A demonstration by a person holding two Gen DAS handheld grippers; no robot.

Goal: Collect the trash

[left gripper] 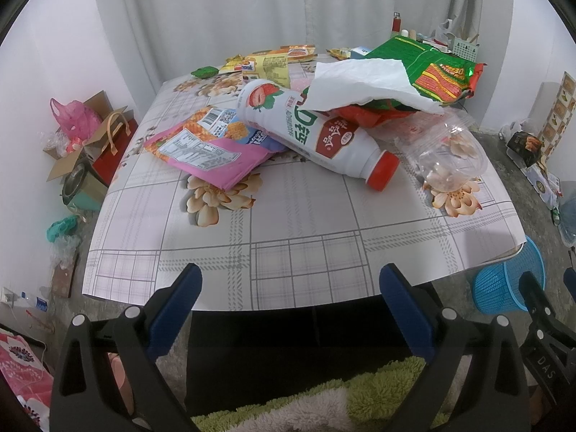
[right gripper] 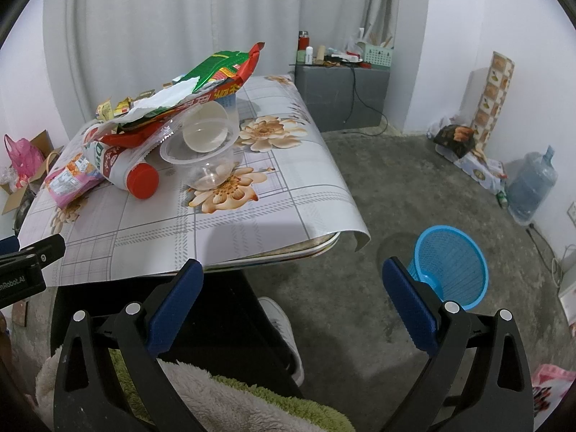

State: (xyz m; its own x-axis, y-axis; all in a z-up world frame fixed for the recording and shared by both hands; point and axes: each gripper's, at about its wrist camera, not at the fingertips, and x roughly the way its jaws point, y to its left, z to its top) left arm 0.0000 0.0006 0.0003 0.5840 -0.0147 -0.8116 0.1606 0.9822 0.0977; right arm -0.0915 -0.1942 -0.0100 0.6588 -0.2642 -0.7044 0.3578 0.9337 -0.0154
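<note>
Trash is piled on a table (left gripper: 288, 223) with a floral plaid cover. A white bottle with a red cap (left gripper: 316, 133) (right gripper: 122, 165) lies on its side. Left of it lies a pink snack bag (left gripper: 212, 147) (right gripper: 66, 180). A white tissue (left gripper: 363, 82) and a green-red bag (left gripper: 428, 64) (right gripper: 219, 68) lie on top, and clear plastic cups (left gripper: 450, 154) (right gripper: 205, 151) lie to the right. A blue mesh basket (right gripper: 450, 266) (left gripper: 504, 284) stands on the floor right of the table. My left gripper (left gripper: 289, 288) hangs open before the table's near edge. My right gripper (right gripper: 291, 284) is open above the floor, beside the table's corner.
More wrappers (left gripper: 270, 59) lie at the table's far side. A cardboard box with a pink bag (left gripper: 77, 122) sits on the floor to the left. A grey cabinet (right gripper: 342, 90) stands behind, and a water jug (right gripper: 532, 187) stands to the right. A shoe (right gripper: 284, 331) and a fleece cloth (right gripper: 223, 399) are below.
</note>
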